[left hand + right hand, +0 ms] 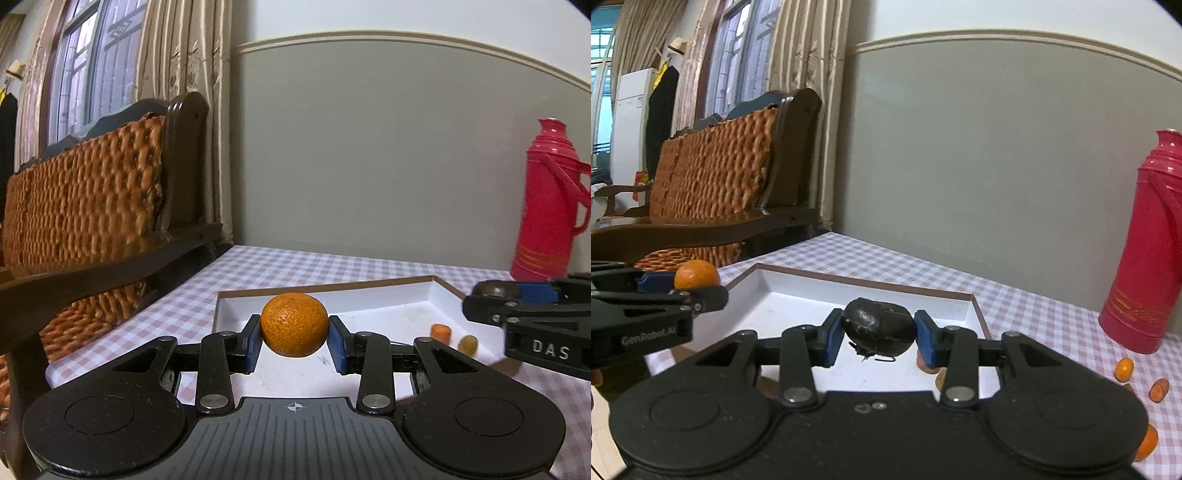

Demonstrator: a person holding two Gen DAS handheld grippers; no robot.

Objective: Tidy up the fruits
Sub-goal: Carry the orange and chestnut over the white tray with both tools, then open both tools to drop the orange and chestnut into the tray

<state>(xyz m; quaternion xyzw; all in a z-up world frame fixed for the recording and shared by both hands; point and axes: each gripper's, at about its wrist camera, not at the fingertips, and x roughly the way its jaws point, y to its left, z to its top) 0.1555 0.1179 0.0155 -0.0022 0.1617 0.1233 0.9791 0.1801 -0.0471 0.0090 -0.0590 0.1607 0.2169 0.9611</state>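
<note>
Covering the table, a checked cloth (280, 266) carries a red thermos (1148, 258) near its far right corner and a white tray (388, 310) mid-surface. Above the tray's left part, the left gripper (294, 341) clamps an orange (294, 325); over the tray's near edge, the right gripper (879, 338) pinches a dark fruit (878, 330). Small orange pieces (1124, 369) lie by the thermos.

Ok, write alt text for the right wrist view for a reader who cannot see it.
The right claw grips a dark, wrinkled fruit above a shallow white tray on a pink checked tablecloth. The left claw enters from the left holding an orange; a red thermos and small orange fruits sit on the right.
</note>
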